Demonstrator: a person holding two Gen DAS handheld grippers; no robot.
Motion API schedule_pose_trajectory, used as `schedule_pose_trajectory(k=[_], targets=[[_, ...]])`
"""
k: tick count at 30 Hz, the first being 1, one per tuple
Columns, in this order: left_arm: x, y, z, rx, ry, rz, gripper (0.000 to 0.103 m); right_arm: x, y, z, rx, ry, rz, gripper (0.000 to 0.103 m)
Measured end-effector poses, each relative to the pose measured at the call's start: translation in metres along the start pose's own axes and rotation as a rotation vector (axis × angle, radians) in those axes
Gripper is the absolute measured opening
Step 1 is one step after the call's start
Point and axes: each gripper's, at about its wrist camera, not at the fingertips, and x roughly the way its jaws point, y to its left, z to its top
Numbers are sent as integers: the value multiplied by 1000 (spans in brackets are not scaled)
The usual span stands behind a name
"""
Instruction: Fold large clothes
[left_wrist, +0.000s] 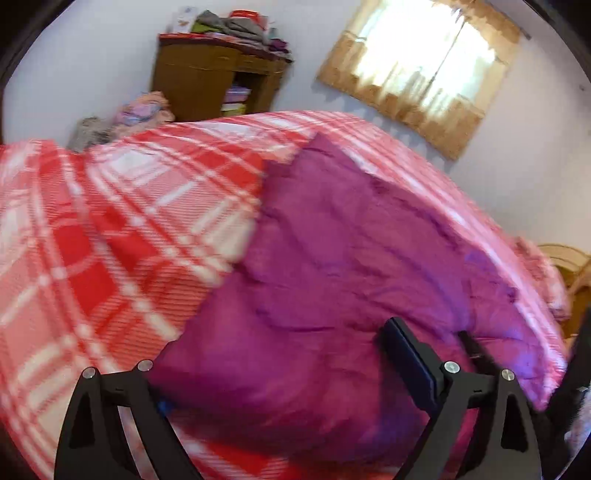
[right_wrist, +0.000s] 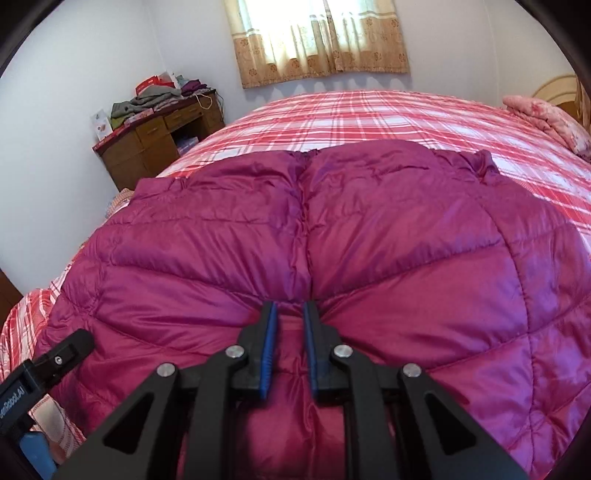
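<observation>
A: Left wrist view, left to right: plaid bedspread (left_wrist: 110, 229) in red, pink and white, then the magenta quilted jacket (left_wrist: 332, 258) lying on it. Frame is motion-blurred.
B: State of the left gripper (left_wrist: 273, 373)?
A: Jaws spread wide. Jacket fabric bulges up between them and hides the left finger. Right finger (left_wrist: 410, 358) stands clear, with only a loose fold just beside it. No pinch visible.
B: Background?
A: Wooden desk (left_wrist: 207, 81) with piled clothes against the far wall, curtained window (left_wrist: 417, 70) to the right of it.
B: Right wrist view?
A: The other tool shows at the far left edge. Jacket (right_wrist: 369, 240) fills the middle, spread flat on the bed, zipper seam running straight away from the camera. Bedspread (right_wrist: 369, 114) shows beyond it, pink pillow (right_wrist: 546, 114) at far right.
B: And the right gripper (right_wrist: 290, 321)?
A: Jaws narrow, nearly together. The blue pads (right_wrist: 269, 347) clamp a ridge of jacket fabric at the near hem, right on the centre seam. The material puckers toward the tips.
B: So one grip, one not.
A: Right holds the hem; left is wide apart over the jacket.
</observation>
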Motion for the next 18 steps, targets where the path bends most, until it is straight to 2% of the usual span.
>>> schedule_pose_trajectory(k=[2, 4, 7, 9, 12, 14, 16, 18], targets=[[2, -7, 3, -21, -13, -61, 90, 0, -5, -2, 16, -8, 21, 15], [3, -13, 7, -31, -24, -109, 44, -2, -6, -4, 26, -4, 32, 15], [-5, -27, 19, -3, -49, -157, 24, -3, -13, -5, 50, 7, 56, 15], [-16, -33, 28, 13, -60, -227, 20, -4, -17, -4, 80, 27, 79, 15], [-37, -46, 33, 65, -79, -279, 17, -5, -18, -3, 160, 68, 138, 16], [-52, -53, 37, 103, -83, -304, 17, -8, -12, -8, 238, 106, 219, 17], [-73, -60, 41, 158, -102, -321, 17, -9, 4, -13, 256, 142, 297, 17], [-93, -66, 43, 239, -123, -302, 17, -7, 26, -18, 274, 192, 415, 15]])
